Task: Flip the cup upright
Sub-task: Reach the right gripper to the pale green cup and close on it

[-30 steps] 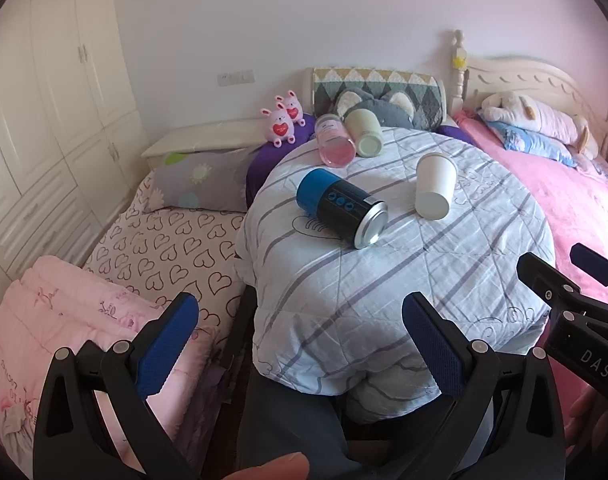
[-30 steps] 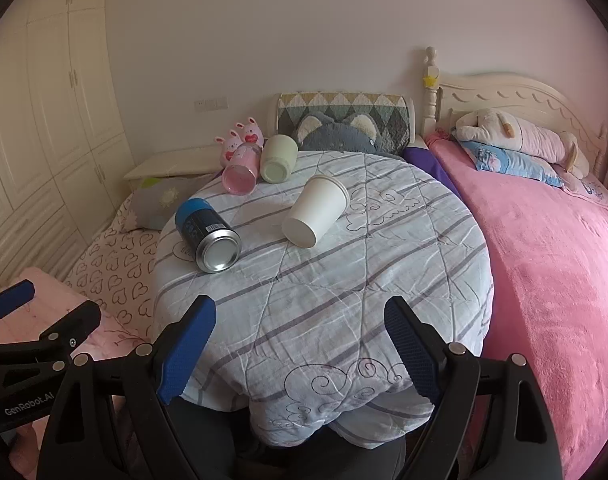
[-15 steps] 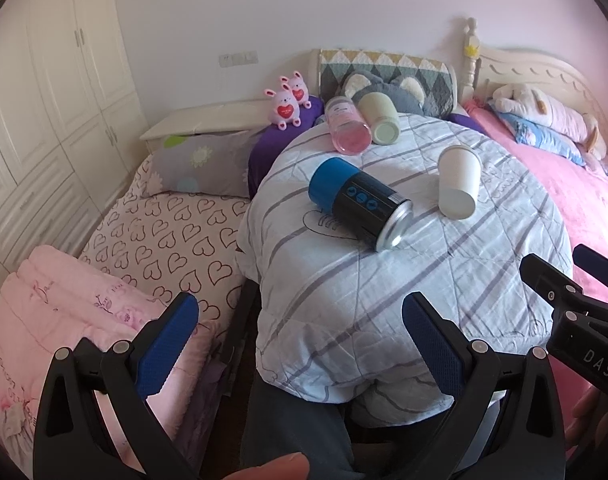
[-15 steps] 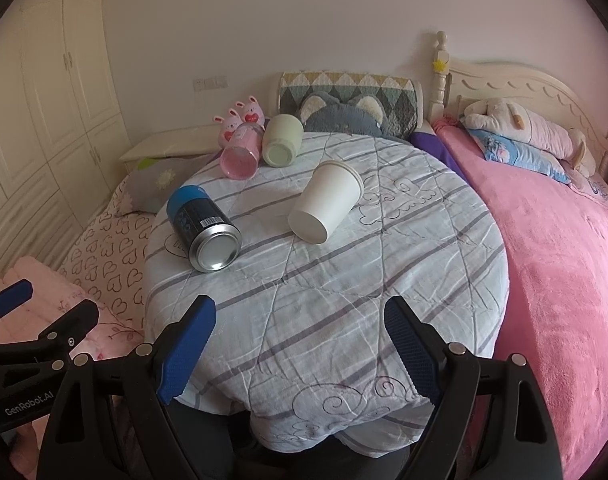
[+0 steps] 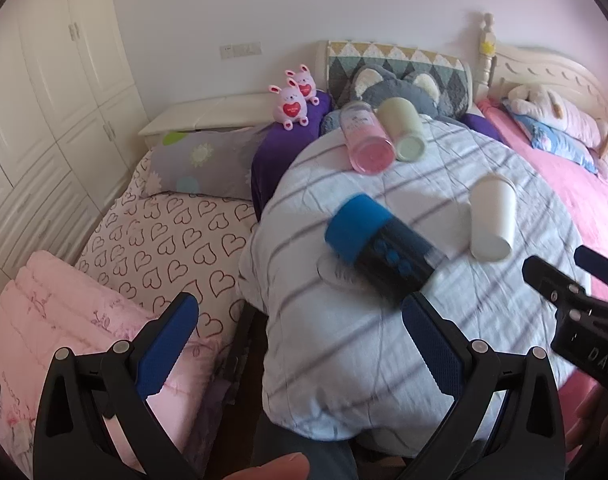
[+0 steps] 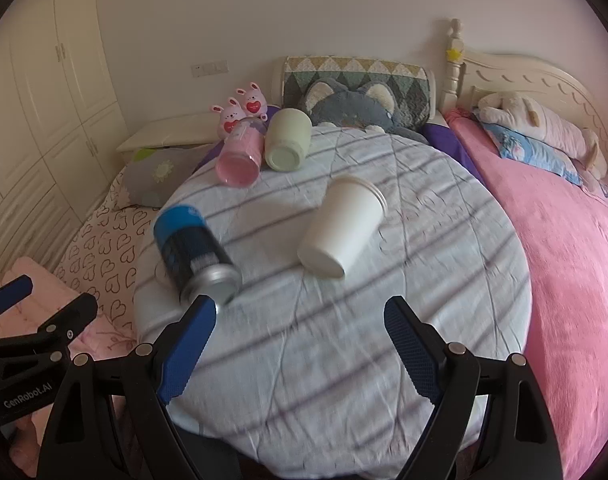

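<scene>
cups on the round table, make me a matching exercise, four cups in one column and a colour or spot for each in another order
Column 1:
1. paper cup
2. blue tumbler
3. pink cup
4. green cup

Column 2:
a. far edge, touching the pink cup's right side
b. white, lying mid-table
c. metal base toward the camera, near left edge
d. far edge, in front of the bunny toys

Pairs: 1-b, 2-c, 3-d, 4-a

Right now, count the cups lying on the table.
4. Blue cup at the near left, white cup mid-table, pink cup and green cup side by side at the far edge. None seems hidden.
</scene>
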### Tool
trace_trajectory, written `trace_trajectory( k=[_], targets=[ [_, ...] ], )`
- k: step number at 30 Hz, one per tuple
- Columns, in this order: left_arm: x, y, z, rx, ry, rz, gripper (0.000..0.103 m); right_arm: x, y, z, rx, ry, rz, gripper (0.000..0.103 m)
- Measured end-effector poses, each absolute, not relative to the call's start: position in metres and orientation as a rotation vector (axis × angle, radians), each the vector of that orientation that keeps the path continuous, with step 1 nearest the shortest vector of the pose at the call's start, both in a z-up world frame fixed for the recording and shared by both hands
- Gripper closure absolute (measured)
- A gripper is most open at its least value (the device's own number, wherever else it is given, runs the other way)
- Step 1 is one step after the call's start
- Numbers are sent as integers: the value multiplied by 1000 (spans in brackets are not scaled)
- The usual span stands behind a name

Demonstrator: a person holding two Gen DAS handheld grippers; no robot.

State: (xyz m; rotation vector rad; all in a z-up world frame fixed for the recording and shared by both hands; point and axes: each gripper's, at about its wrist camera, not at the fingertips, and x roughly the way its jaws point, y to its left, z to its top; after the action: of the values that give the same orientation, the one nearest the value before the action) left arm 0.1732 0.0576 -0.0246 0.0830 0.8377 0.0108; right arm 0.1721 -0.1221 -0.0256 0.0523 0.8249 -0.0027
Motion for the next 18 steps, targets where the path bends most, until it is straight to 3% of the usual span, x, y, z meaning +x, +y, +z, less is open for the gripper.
trace_trajectory(
  k=[18],
  targets=[
    [336, 78, -40, 44, 862, 80, 0, 402, -114, -44, 18, 976, -1, 16]
  ],
)
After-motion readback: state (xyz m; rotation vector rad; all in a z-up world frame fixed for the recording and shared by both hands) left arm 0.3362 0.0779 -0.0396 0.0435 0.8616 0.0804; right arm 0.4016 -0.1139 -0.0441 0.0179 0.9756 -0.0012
